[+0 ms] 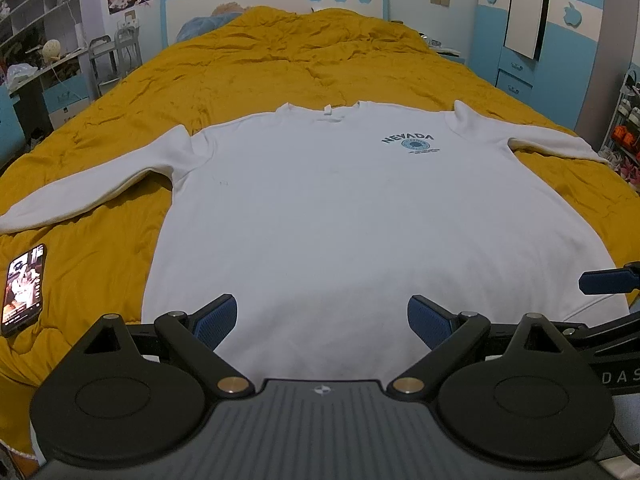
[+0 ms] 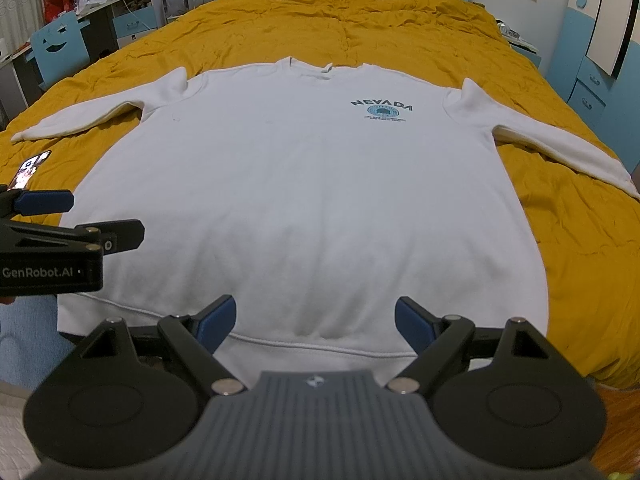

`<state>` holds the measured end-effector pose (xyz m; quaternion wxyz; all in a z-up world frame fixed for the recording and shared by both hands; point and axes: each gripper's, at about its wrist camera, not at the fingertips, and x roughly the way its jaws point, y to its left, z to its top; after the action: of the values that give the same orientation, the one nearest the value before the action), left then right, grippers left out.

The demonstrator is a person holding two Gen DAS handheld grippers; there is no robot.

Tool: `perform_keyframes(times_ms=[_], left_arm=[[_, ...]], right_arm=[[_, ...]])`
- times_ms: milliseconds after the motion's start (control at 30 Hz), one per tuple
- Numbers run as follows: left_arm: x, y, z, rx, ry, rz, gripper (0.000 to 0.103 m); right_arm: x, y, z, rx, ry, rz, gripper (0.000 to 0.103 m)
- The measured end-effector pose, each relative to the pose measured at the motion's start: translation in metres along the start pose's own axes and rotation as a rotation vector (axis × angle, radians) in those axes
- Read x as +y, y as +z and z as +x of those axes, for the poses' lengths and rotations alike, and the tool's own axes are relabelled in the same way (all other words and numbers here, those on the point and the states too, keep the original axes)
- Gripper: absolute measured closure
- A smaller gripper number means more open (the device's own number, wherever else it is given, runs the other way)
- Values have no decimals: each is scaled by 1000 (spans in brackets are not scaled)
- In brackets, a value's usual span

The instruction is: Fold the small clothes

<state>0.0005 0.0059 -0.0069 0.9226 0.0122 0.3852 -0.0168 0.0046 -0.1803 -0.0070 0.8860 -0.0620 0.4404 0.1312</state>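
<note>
White sweatshirt (image 2: 304,200), flat, frame centre; left gripper (image 1: 322,320) and right gripper (image 2: 316,322) spread, empty: pinch hem corners evenly.

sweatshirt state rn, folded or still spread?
Spread. The white sweatshirt lies flat on the yellow bedspread, print side up, both sleeves out to the sides, hem unfolded. Both tongs open, holding nothing.

Bare yellow quilt (image 1: 312,56) fills the upper frame beyond the sweatshirt (image 1: 340,220); a phone (image 1: 22,290) blocks the lower-left corner.
</note>
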Motion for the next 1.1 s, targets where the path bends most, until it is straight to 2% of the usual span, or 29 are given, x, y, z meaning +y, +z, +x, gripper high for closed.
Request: perform_keyframes(times_ms=[1100], left_arm=[[1, 2, 1, 18, -4, 5, 0]], right_arm=[[0, -2, 3, 16, -1, 1, 21]])
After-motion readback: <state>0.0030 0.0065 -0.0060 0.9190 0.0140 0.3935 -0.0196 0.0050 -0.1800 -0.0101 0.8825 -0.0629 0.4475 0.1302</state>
